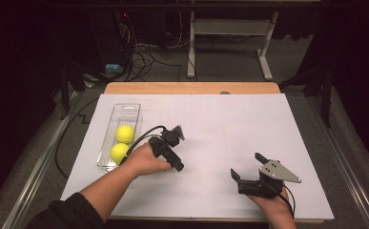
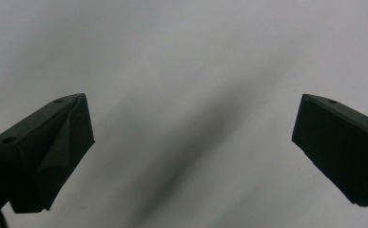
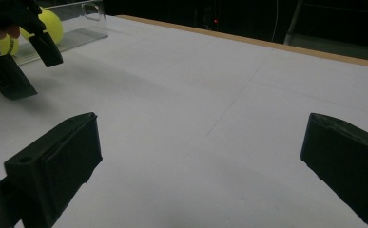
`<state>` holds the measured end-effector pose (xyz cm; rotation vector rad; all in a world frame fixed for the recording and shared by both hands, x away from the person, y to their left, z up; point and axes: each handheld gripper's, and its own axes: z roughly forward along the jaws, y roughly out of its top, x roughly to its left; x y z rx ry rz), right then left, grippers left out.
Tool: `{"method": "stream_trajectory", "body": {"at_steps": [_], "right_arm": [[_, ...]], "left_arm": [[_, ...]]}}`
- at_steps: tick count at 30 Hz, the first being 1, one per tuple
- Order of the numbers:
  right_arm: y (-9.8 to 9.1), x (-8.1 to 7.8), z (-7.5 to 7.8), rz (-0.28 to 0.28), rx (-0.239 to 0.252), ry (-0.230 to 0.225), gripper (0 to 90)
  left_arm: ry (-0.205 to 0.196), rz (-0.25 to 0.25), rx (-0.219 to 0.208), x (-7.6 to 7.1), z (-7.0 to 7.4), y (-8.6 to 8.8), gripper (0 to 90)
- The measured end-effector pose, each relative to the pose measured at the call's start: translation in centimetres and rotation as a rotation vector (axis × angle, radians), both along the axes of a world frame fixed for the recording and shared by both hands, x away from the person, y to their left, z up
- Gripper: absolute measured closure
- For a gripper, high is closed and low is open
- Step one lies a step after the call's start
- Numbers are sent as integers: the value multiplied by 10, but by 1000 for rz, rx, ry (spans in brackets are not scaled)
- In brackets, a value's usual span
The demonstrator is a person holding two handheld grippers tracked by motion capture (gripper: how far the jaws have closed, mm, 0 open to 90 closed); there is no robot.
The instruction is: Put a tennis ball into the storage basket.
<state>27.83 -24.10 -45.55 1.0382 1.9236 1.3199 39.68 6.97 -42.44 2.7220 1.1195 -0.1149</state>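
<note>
In the clear tray (image 1: 105, 151), lengthwise front-to-back, two yellow balls (image 1: 124, 134).

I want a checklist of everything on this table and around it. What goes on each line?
Surface: white sheet covering a wooden table, bare across the middle.
Job's things: two yellow balls lying inside a clear tray at the left side of the sheet.
Clutter: nothing seen.
Grippers: left gripper open and holding nothing, beside the tray; right gripper open and holding nothing, near the front edge.
Cables: a black cable loops from the left gripper; another trails by the right hand.
Surroundings: dark room, grey floor, tangled wires and a white table frame behind.
</note>
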Motion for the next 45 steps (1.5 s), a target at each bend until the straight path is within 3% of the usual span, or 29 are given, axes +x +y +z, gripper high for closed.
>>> {"method": "stream_trajectory", "body": {"at_steps": [2, 6, 11, 16, 18, 19, 20, 25, 30, 33, 36, 38, 39, 45], "right_arm": [[0, 0, 0, 0, 1, -1, 0], [0, -1, 0, -1, -1, -6, 0], [0, -1, 1, 3, 1, -6, 0], [1, -1, 0, 3, 0, -6, 0], [1, -1, 0, 3, -1, -5, 0], [0, -1, 0, 4, -2, -4, 0], [0, -1, 0, 2, 3, -3, 0], [-1, 0, -1, -2, -1, 0, 0], [0, 1, -3, -5, -5, 7, 0], [-1, 2, -4, -10, -9, 8, 0], [-2, 2, -4, -17, -8, 13, 0], [-2, 3, -5, -25, -10, 15, 0], [-2, 3, -5, -25, -10, 15, 0], [-3, 4, -6, -38, -18, 18, 0]], "left_arm": [[-9, 7, -14, -1, -1, 1, 12], [-76, 7, -60, -10, -3, 7, 13], [-177, 11, -153, -25, -9, 16, 12], [-288, 48, -247, -40, -14, 28, 12], [-295, 61, -278, -44, -17, 33, 14], [-307, 84, -327, -48, -21, 38, 14], [-307, 84, -327, -48, -21, 38, 14], [-352, 108, -413, -59, -34, 49, 19], [-390, 111, -457, -64, -42, 52, 21], [-436, 118, -492, -68, -47, 56, 21], [-442, 128, -501, -68, -49, 58, 21], [-470, 137, -548, -71, -47, 63, 17], [-470, 137, -548, -71, -47, 63, 17], [-507, 92, -591, -76, -44, 65, 13]]}}
